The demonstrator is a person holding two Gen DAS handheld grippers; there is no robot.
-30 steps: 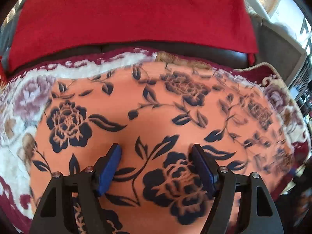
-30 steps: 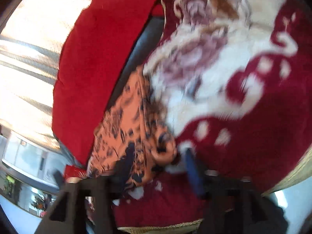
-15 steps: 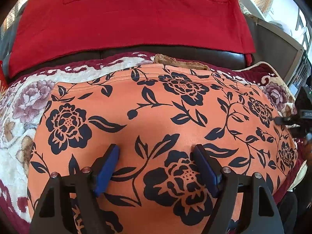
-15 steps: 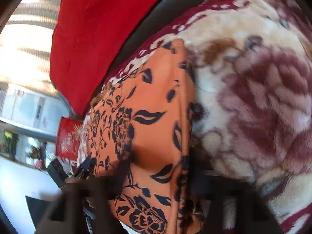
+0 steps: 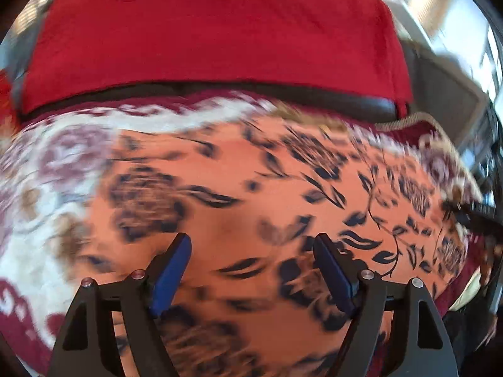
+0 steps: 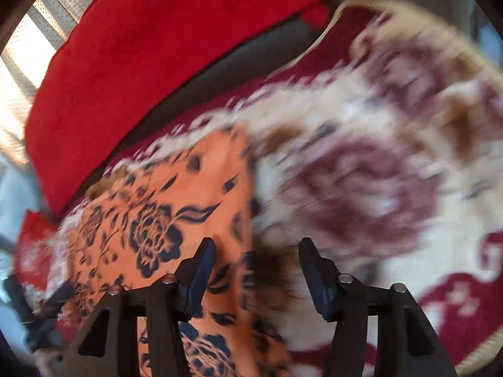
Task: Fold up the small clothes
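An orange cloth with a dark blue flower print (image 5: 251,207) lies spread flat on a red and cream floral blanket (image 5: 56,169). My left gripper (image 5: 251,245) is open just above the cloth's middle, holding nothing. In the right wrist view the same cloth (image 6: 176,207) lies to the left. My right gripper (image 6: 256,251) is open and empty over the cloth's right edge, where it meets the blanket (image 6: 377,182). Both views are blurred by motion.
A red cushion cover (image 5: 213,31) drapes over the dark sofa back (image 5: 345,100) behind the blanket; it also shows in the right wrist view (image 6: 157,47). The right gripper's dark frame (image 5: 478,213) shows at the cloth's right end. Bright windows lie beyond.
My right gripper has let go of the cloth and opened; the bunched cloth now lies flat. My left gripper has stayed open and shifted slightly over the cloth.
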